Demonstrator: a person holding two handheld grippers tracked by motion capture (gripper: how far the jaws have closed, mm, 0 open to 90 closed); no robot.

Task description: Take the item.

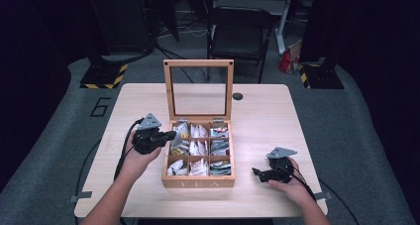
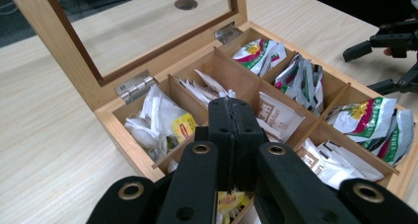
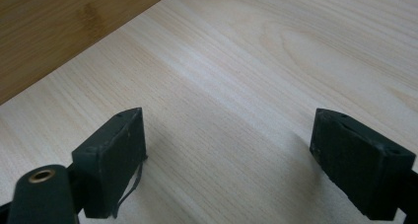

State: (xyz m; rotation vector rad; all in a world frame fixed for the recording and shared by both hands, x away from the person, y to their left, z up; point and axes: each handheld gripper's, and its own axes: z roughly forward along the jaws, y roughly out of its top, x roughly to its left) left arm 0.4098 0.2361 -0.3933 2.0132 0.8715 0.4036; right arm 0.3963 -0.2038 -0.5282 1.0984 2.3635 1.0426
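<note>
A pale wooden table (image 1: 267, 121) is being occupied at its centre by a nine-compartment wooden tea box (image 1: 198, 181), its glass-paned lid (image 1: 198, 88) being held upright at 12 o'clock. At 9 o'clock, the left gripper (image 1: 171, 135) is being kept with jaws pressed together over yellow-tagged teabags (image 2: 172, 123). At 3 o'clock, the right gripper (image 1: 258, 174) is being rested, jaws spread wide.

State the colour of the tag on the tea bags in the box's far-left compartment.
Yellow with a red mark, on the tag among white tea bags; clearest in the left gripper view.
</note>
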